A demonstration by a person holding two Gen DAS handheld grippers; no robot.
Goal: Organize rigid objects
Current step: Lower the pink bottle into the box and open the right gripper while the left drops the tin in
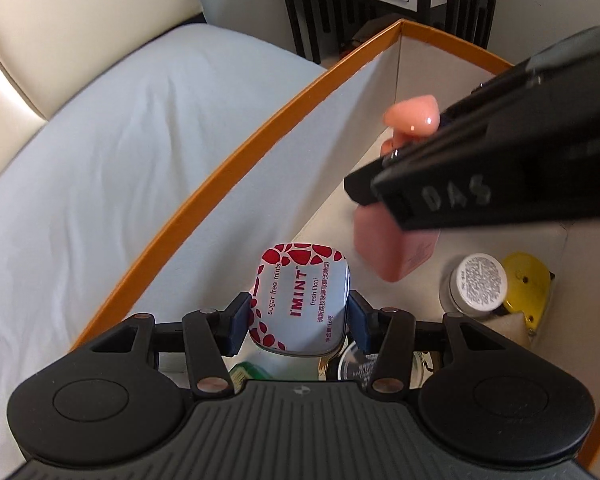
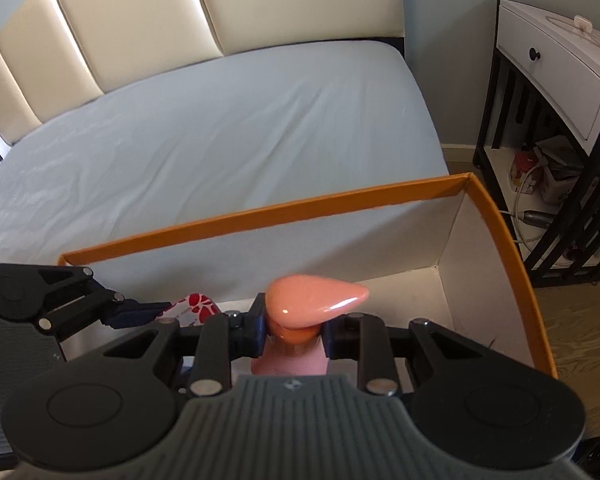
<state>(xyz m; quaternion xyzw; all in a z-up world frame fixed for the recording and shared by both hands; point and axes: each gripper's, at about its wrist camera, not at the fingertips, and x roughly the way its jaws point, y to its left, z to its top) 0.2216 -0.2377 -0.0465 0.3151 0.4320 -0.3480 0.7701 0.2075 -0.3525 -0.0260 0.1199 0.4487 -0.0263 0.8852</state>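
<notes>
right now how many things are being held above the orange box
2. The left hand-held gripper clamps a red-and-white mint tin; the right hand-held gripper clamps a pink pump bottle by its neck. Other items sit inside the orange-rimmed box.

The mint tin (image 1: 300, 300) is white with dark red pebble-like blotches and red "I'MINT" lettering. The pump bottle (image 1: 392, 248) is salmon pink all over, its glossy pump head (image 2: 314, 300) a shade more orange. The box (image 1: 228, 152) has an orange rim and plain white walls inside. In it, a small jar's lid (image 1: 482, 278) is white, speckled with a grey printed pattern, beside a bright yellow object (image 1: 526, 280). Both grippers are black with navy blue finger pads (image 1: 242, 320). The bedsheet (image 2: 220, 132) is pale blue-grey, the headboard (image 2: 180, 12) cream, and the nightstand (image 2: 556, 80) white on a black frame.
</notes>
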